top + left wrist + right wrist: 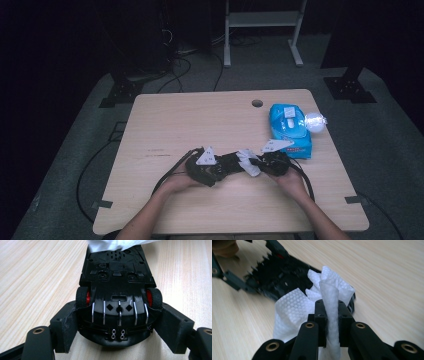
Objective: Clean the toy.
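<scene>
A black toy car [117, 290] with red wheel hubs lies belly-up, and my left gripper [118, 325] is shut on its sides near one end. From above, the car [231, 162] sits between both hands at the table's front middle, with the left gripper [219, 167] on its left. My right gripper [330, 312] is shut on a white textured wipe [294, 307], which rests against the car's [277, 275] far end. The wipe [248, 161] hides that end. In the high view the right gripper [259, 162] comes in from the right.
A blue pack of wipes [290, 130] lies just behind the right hand, with a bright glare spot [315, 121] at its right edge. The wooden table [190, 120] has a cable hole [257, 103] near its back edge. Black cables trail from both grippers toward the front.
</scene>
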